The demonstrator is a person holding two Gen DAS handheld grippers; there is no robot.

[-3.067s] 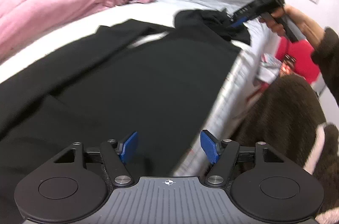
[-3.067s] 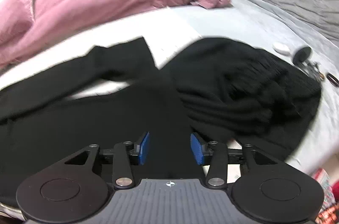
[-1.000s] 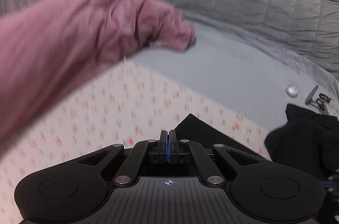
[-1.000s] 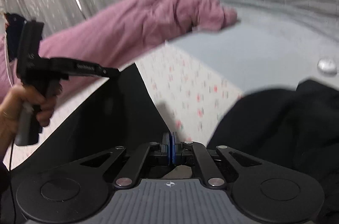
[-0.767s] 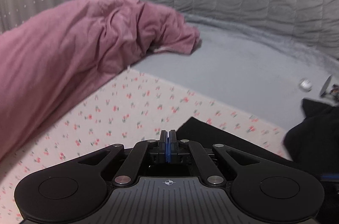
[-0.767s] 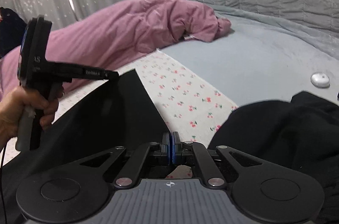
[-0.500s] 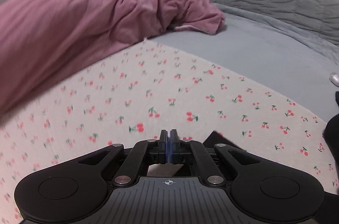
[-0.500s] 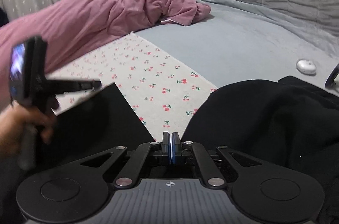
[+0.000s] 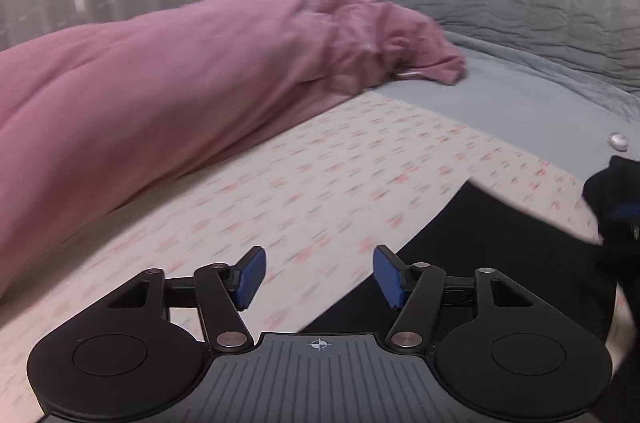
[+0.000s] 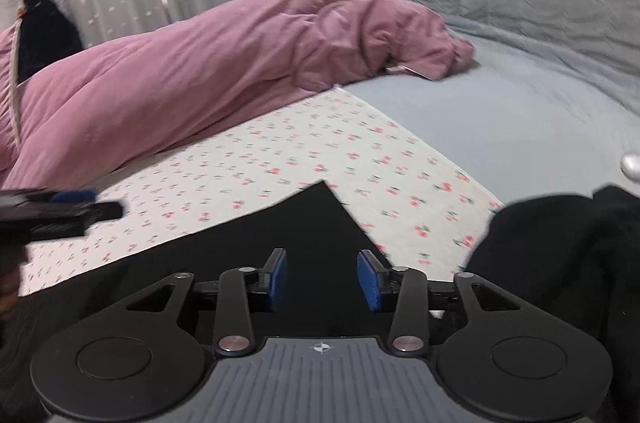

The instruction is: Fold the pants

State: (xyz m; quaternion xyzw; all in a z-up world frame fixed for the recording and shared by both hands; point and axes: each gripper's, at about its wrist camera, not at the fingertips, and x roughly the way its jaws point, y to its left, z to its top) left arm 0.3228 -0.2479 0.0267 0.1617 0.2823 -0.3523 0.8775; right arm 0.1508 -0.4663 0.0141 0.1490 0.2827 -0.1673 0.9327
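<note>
Released since half a second ago, both left gripper (image 9: 316, 277) and right gripper (image 10: 322, 279) apart over flat black fabric pants (image 10: 304, 223); smooth, then regrasp for next fold.

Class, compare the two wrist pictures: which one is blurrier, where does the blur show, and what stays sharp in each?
Left wrist view: heavier motion blur, the cherry-print sheet smeared into streaks and the black pants edge soft, while the open left hand-held gripper stays crisp. Right wrist view: the sheet's cherries mostly readable, the pants corner sharper, the open right hand-held gripper crisp; both show fisheye bending and dark corners.
</note>
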